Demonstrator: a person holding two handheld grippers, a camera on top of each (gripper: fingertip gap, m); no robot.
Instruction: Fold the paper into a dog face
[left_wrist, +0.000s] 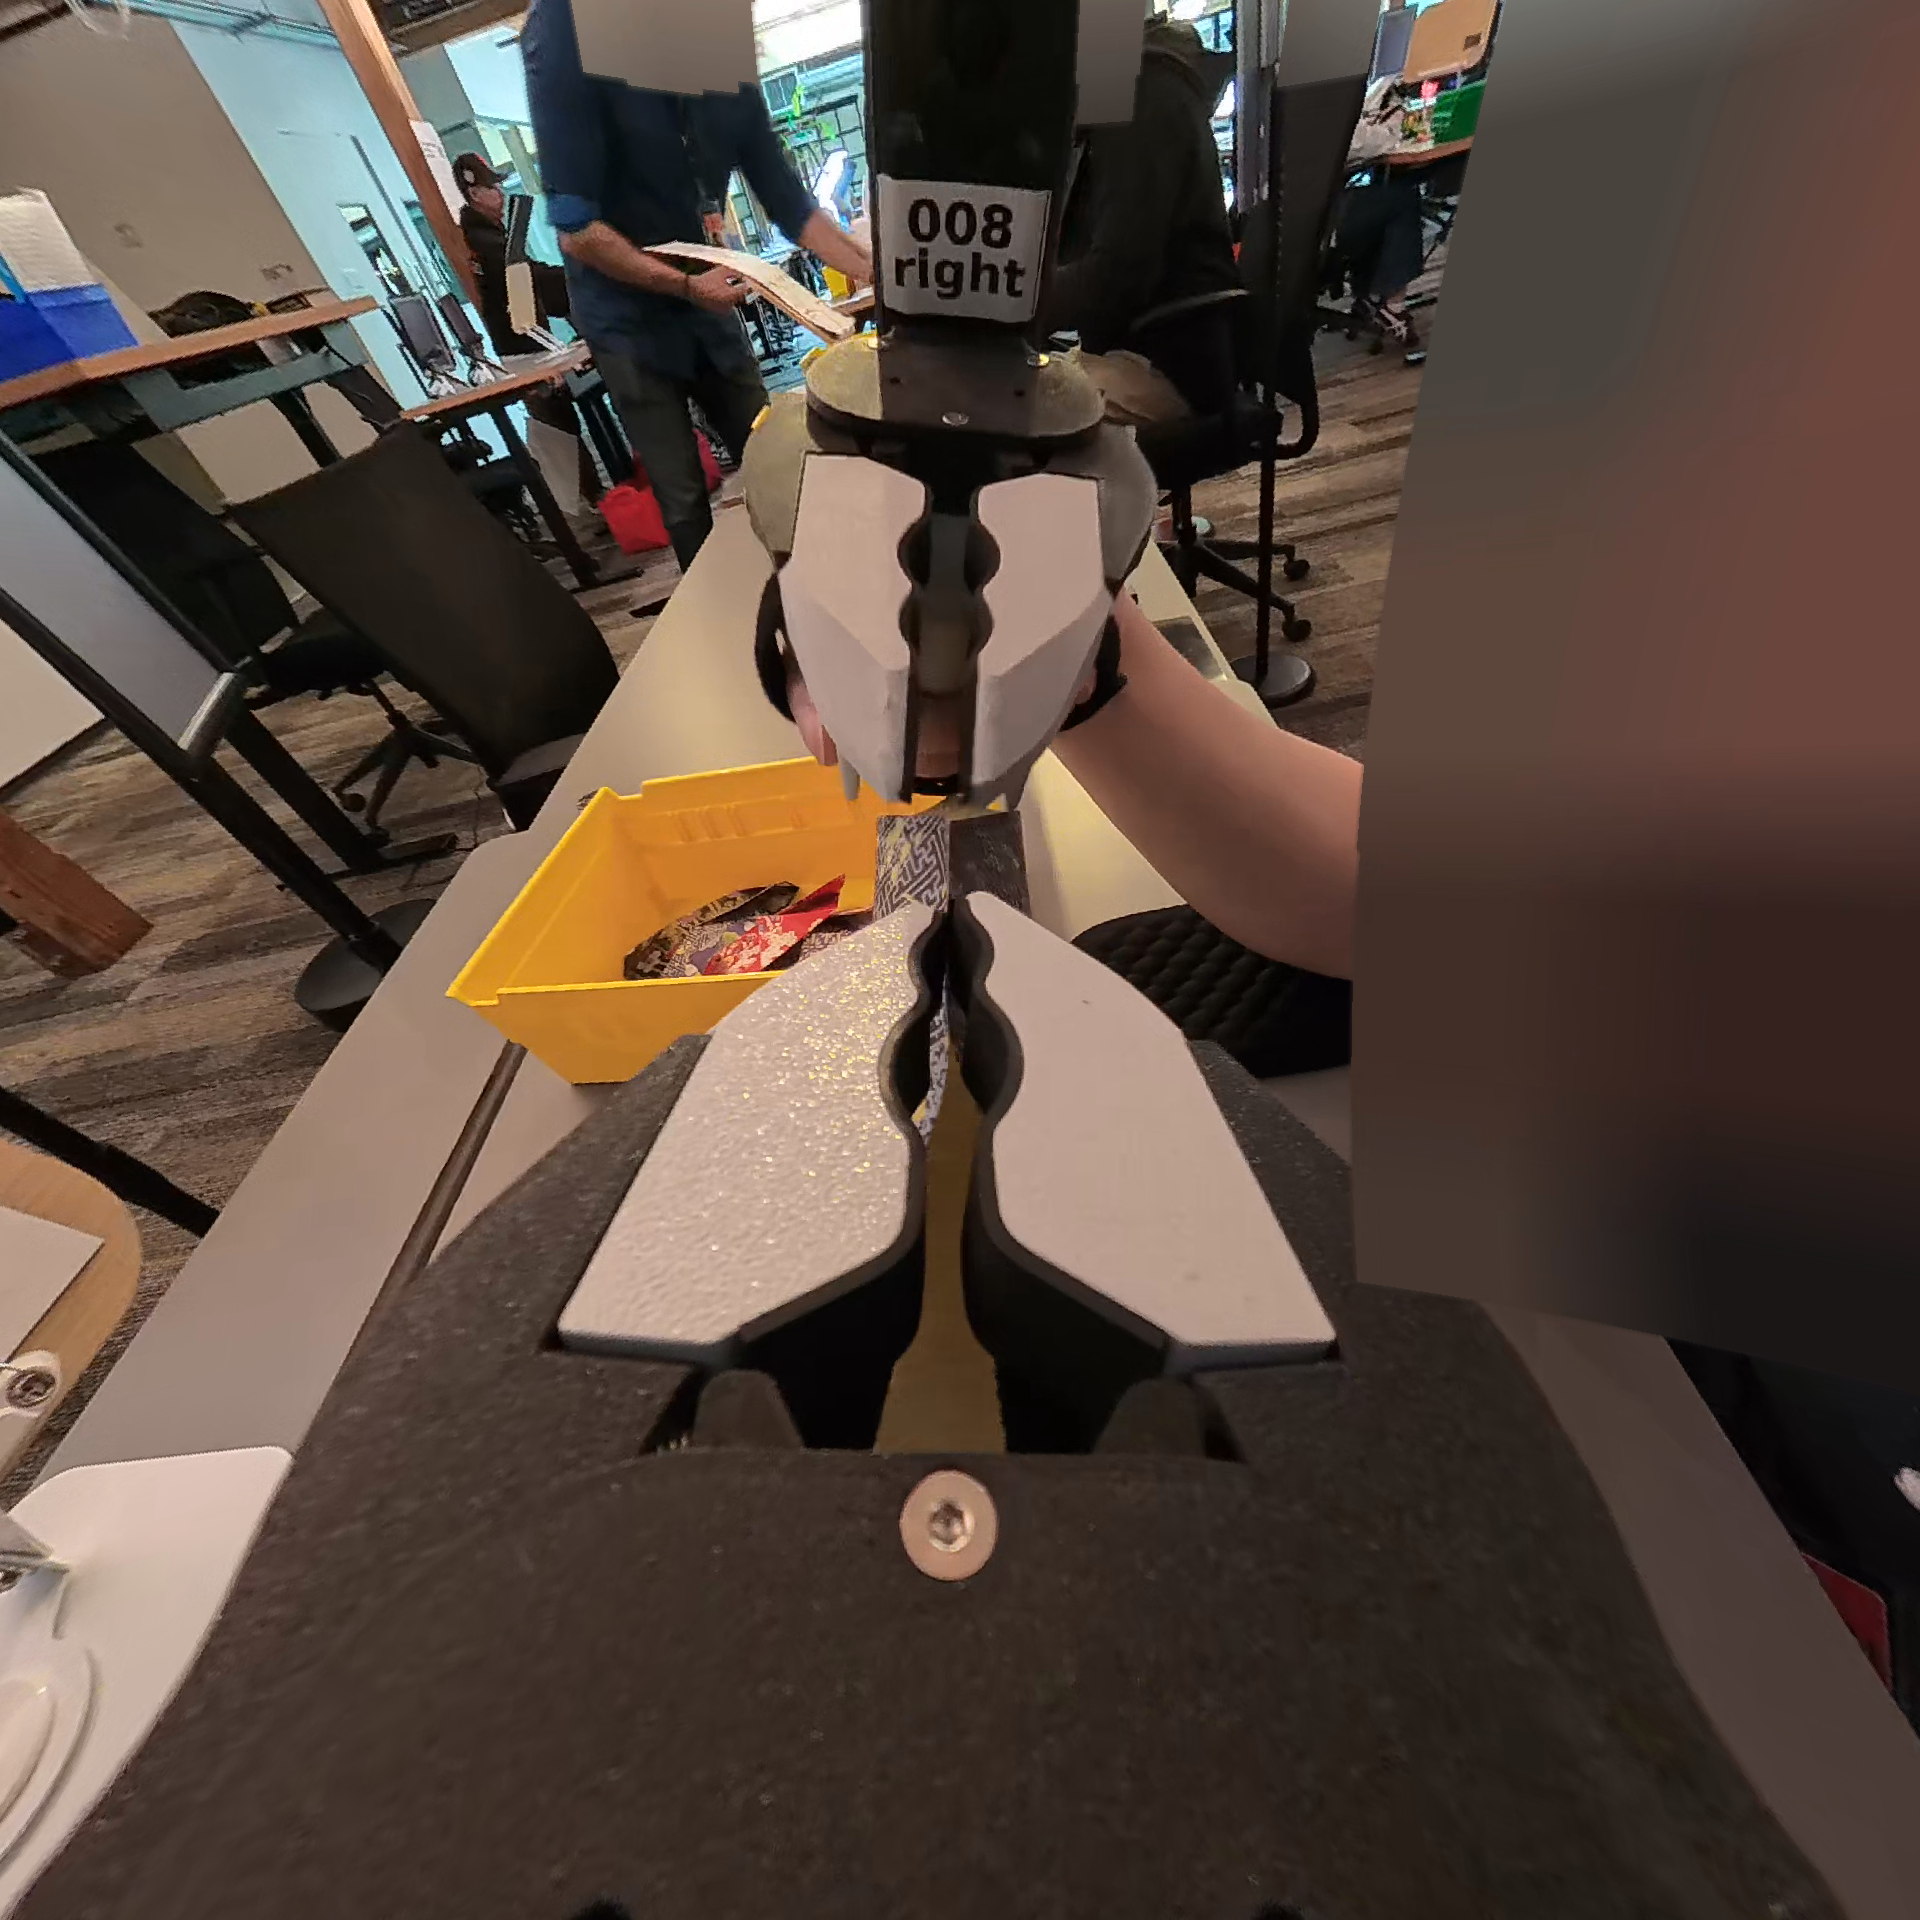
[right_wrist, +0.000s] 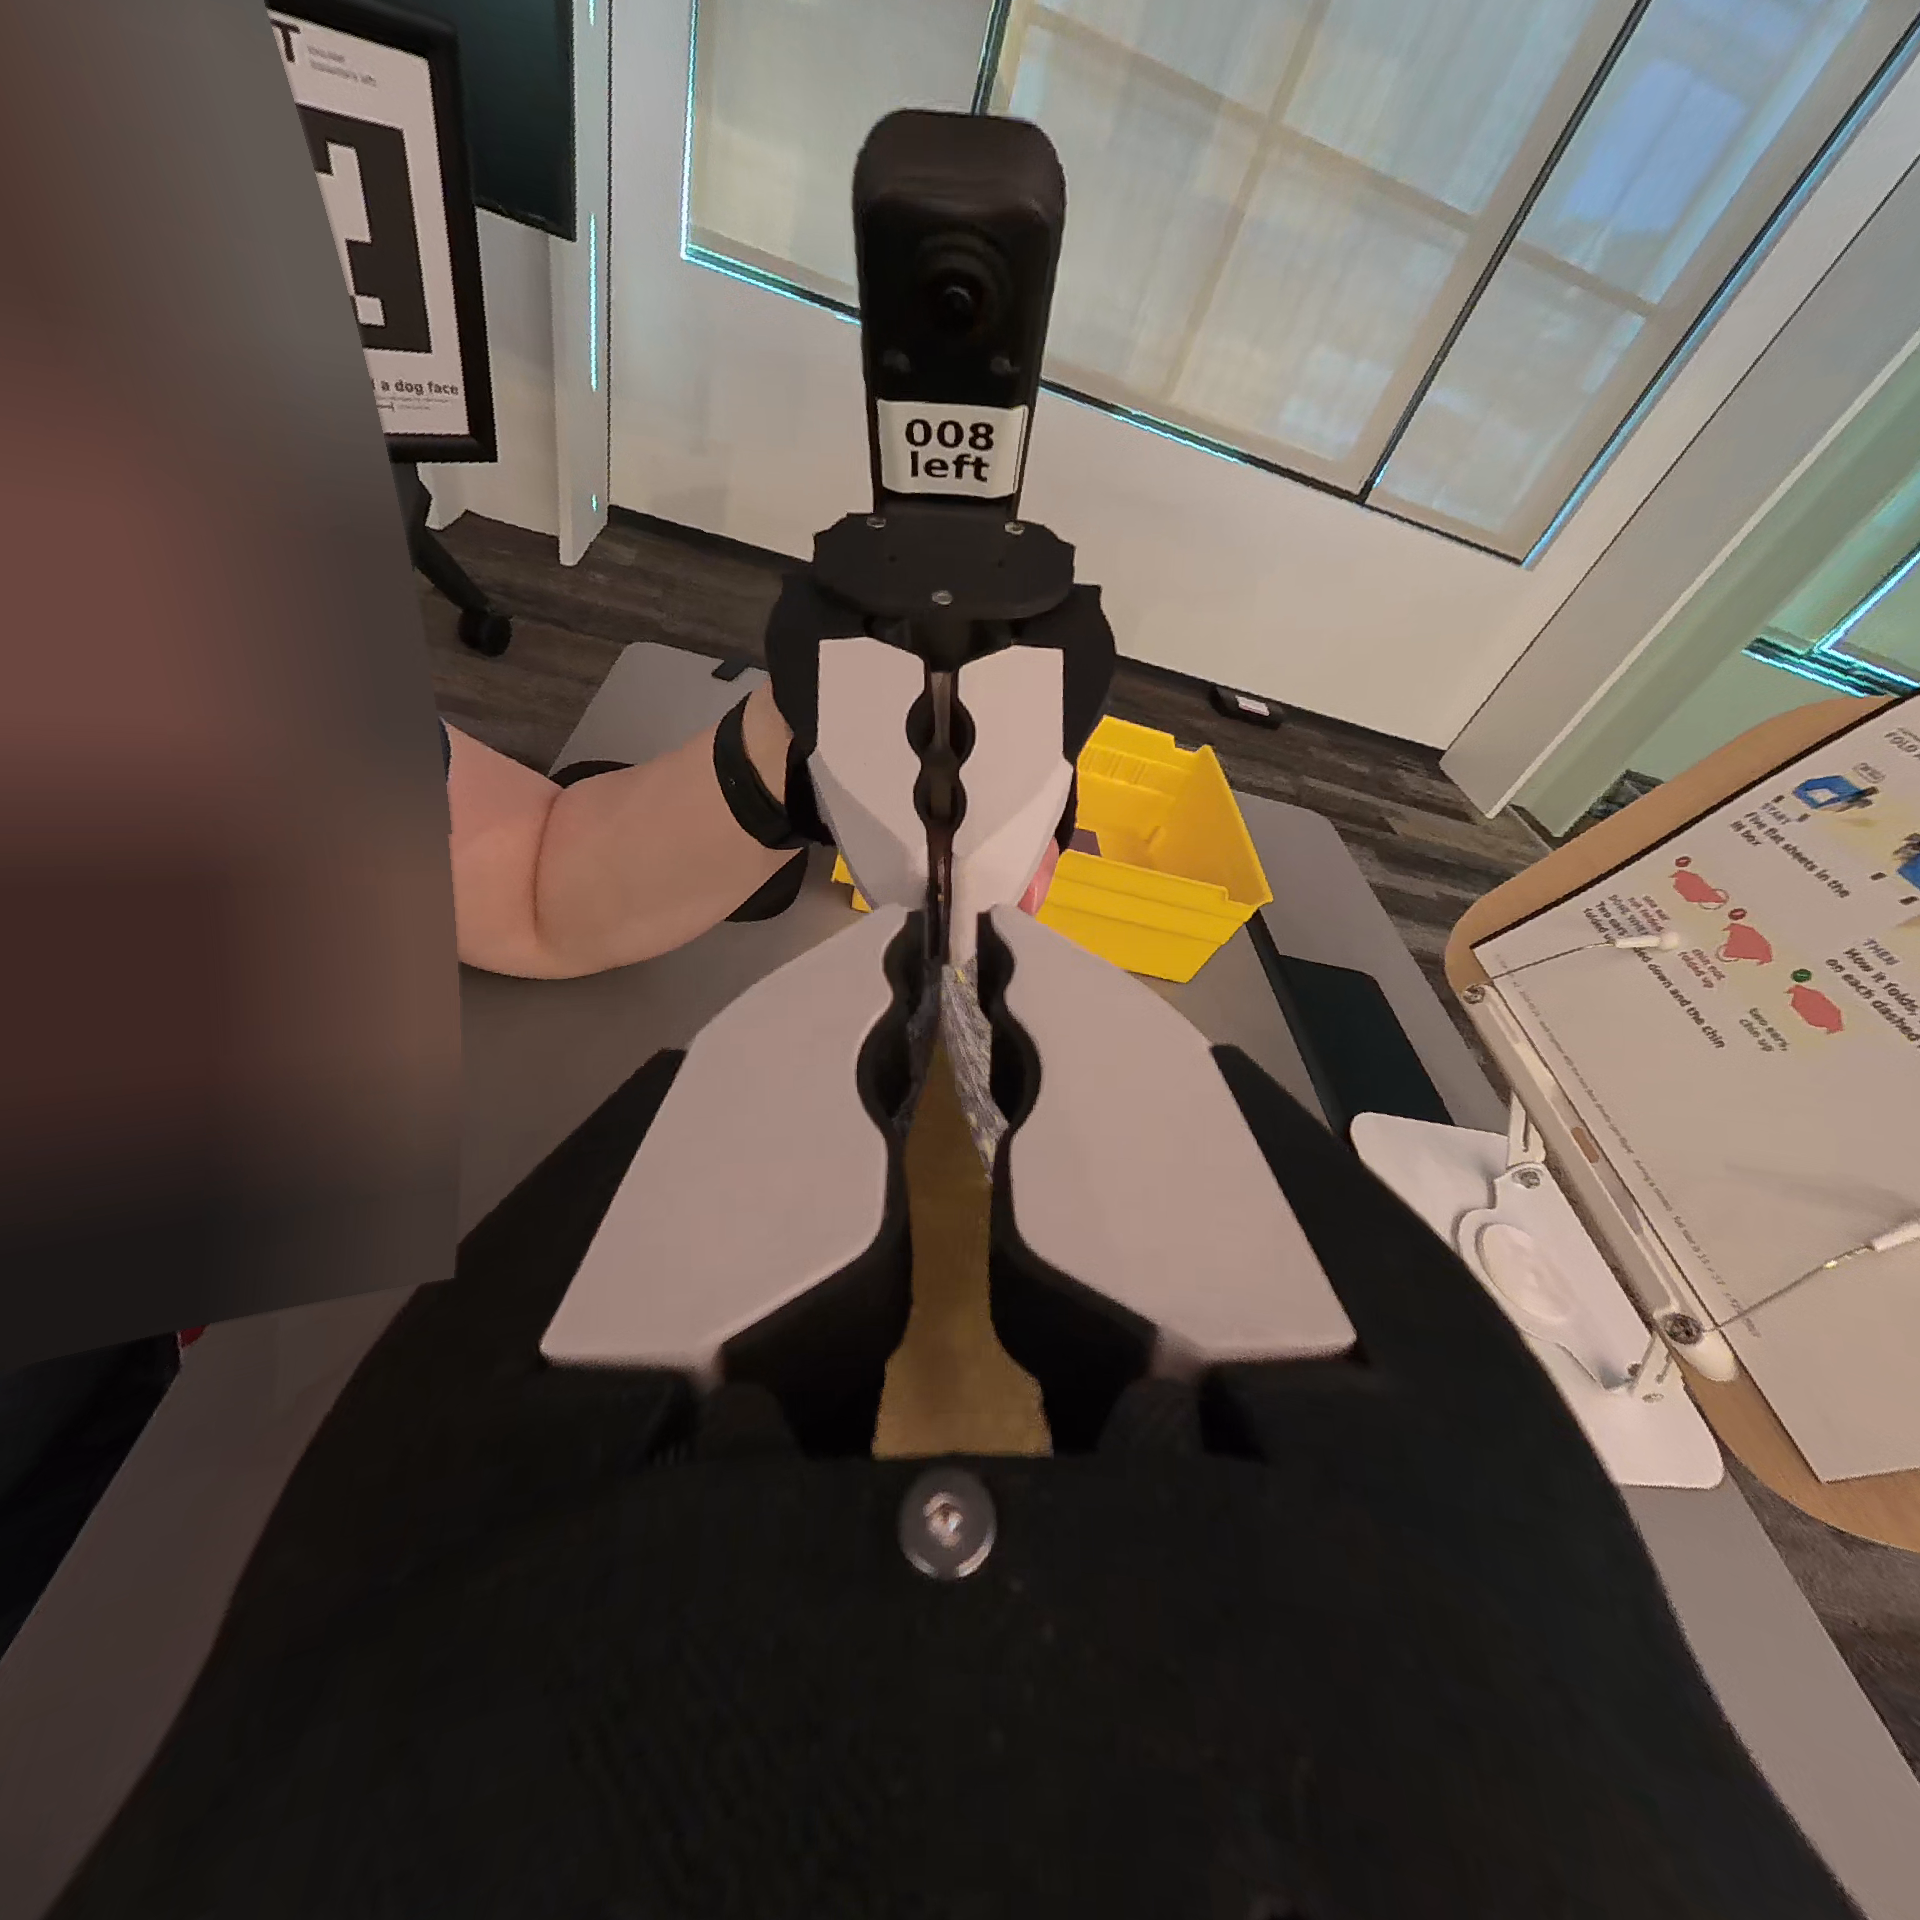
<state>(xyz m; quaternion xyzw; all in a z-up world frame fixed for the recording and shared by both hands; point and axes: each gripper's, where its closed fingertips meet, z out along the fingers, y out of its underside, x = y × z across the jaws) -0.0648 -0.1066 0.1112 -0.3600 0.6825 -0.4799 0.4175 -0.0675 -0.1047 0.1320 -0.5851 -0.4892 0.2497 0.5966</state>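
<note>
A folded paper (left_wrist: 914, 862) with a dark blue-and-white pattern hangs in the air between my two grippers, which face each other tip to tip above the grey table (left_wrist: 665, 675). My left gripper (left_wrist: 951, 920) is shut on the paper's near end; in the right wrist view (right_wrist: 940, 894) its pads are closed on the dark sheet. My right gripper (right_wrist: 951, 930) is open a little. The paper (right_wrist: 961, 1029) stands between its pads, with a gap showing. In the left wrist view the right gripper (left_wrist: 935, 784) sits just above the paper's far edge, with its fingers apart.
A yellow bin (left_wrist: 582, 935) holding several folded patterned papers (left_wrist: 727, 935) stands on the table under the grippers; it also shows in the right wrist view (right_wrist: 1143, 914). A black wrist pad (left_wrist: 1216, 987) lies to the right. An instruction board (right_wrist: 1714, 987) on a white stand (right_wrist: 1507, 1247) is at the right. My two grippers' fingertips are within a few centimetres of each other.
</note>
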